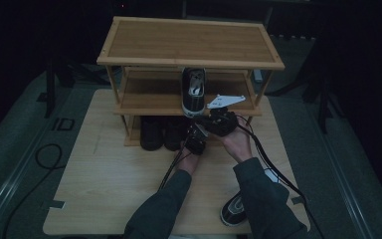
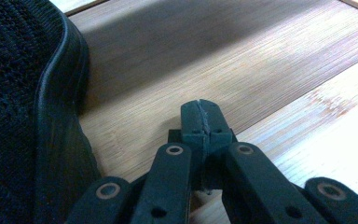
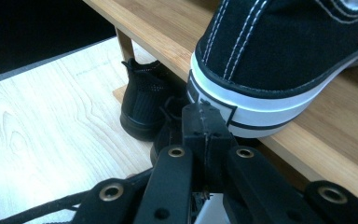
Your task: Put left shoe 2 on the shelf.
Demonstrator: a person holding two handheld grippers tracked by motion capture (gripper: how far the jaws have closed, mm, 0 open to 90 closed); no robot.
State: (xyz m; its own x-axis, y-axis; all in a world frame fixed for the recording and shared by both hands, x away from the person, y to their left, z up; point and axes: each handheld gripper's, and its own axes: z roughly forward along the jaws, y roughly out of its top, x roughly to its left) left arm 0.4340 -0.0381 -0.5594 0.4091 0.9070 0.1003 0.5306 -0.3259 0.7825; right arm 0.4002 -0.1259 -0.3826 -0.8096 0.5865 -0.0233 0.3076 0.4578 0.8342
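Note:
A black canvas sneaker (image 1: 194, 89) with a white sole stands on the middle shelf of a wooden shoe rack (image 1: 129, 102), heel toward me. My right gripper (image 1: 206, 119) is shut and empty. In the right gripper view its tips (image 3: 204, 112) sit right at the sneaker's heel (image 3: 270, 60); whether they touch it I cannot tell. My left gripper (image 1: 193, 135) is lower, at the bottom shelf. It is shut and empty (image 2: 201, 109), just right of a black mesh shoe (image 2: 18, 93) and over the bottom shelf board (image 2: 261, 60).
Two black shoes (image 1: 150, 132) (image 1: 174, 132) stand side by side on the bottom shelf (image 3: 144, 107). A second canvas sneaker (image 1: 234, 211) lies near the table's front edge by my right sleeve. The rack's top shelf (image 1: 189, 40) is bare. Cables trail over the table (image 1: 104, 184).

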